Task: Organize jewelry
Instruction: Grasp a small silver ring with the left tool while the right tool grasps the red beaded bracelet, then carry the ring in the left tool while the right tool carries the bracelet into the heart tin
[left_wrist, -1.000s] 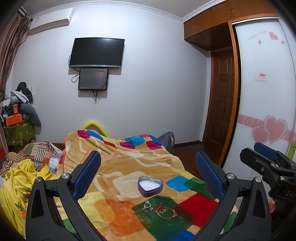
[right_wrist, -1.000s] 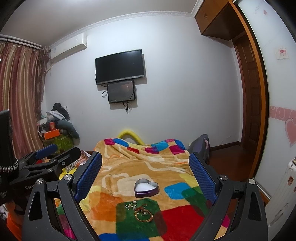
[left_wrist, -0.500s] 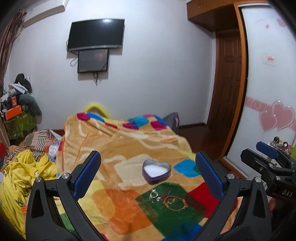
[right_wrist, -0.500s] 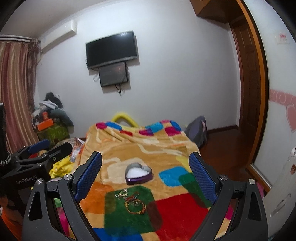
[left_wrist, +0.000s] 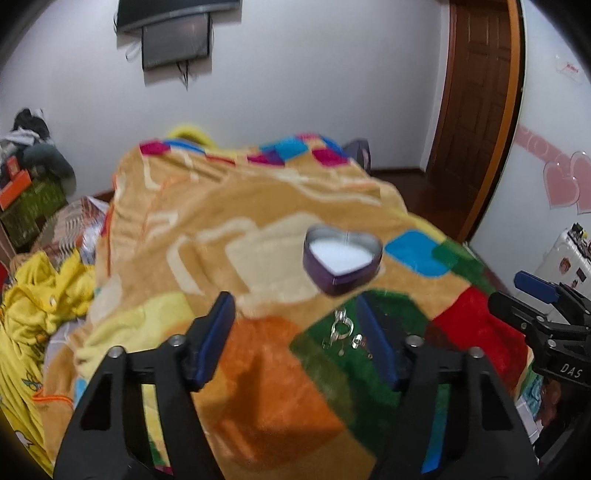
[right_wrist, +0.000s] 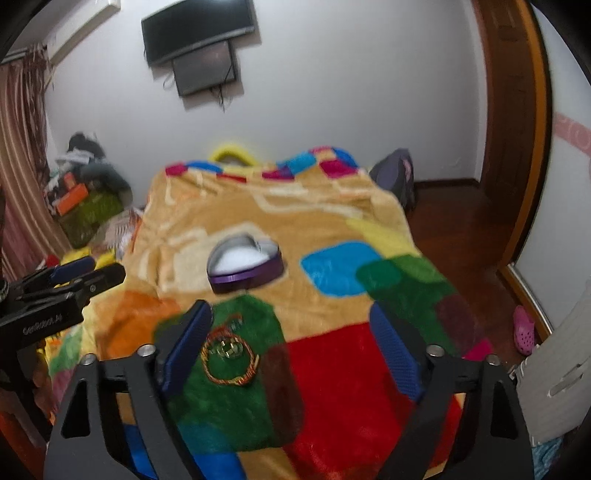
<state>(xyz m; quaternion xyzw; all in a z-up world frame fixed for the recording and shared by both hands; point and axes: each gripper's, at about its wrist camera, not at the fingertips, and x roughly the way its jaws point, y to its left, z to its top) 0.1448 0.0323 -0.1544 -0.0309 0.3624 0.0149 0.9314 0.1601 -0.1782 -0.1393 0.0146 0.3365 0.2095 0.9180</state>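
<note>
A purple heart-shaped tin (left_wrist: 342, 258) with a white lining sits open on the patchwork blanket; it also shows in the right wrist view (right_wrist: 245, 264). Silver rings and small pieces (left_wrist: 341, 328) lie on the green patch just in front of it. A gold and red bracelet (right_wrist: 229, 358) lies there too, around smaller pieces. My left gripper (left_wrist: 295, 339) is open above the blanket, its right finger over the jewelry. My right gripper (right_wrist: 291, 343) is open, its left finger beside the bracelet. Each gripper shows at the edge of the other's view.
The blanket (left_wrist: 258, 206) covers a bed. Yellow clothes (left_wrist: 33, 306) are piled at the left. A wooden door (left_wrist: 476, 92) and a wardrobe with pink hearts (left_wrist: 565, 181) stand at the right. A TV (right_wrist: 199, 29) hangs on the far wall.
Both grippers have moved forward and tilted down toward the bed; the tin and jewelry loom larger. The left jaws have narrowed somewhat, still open.
</note>
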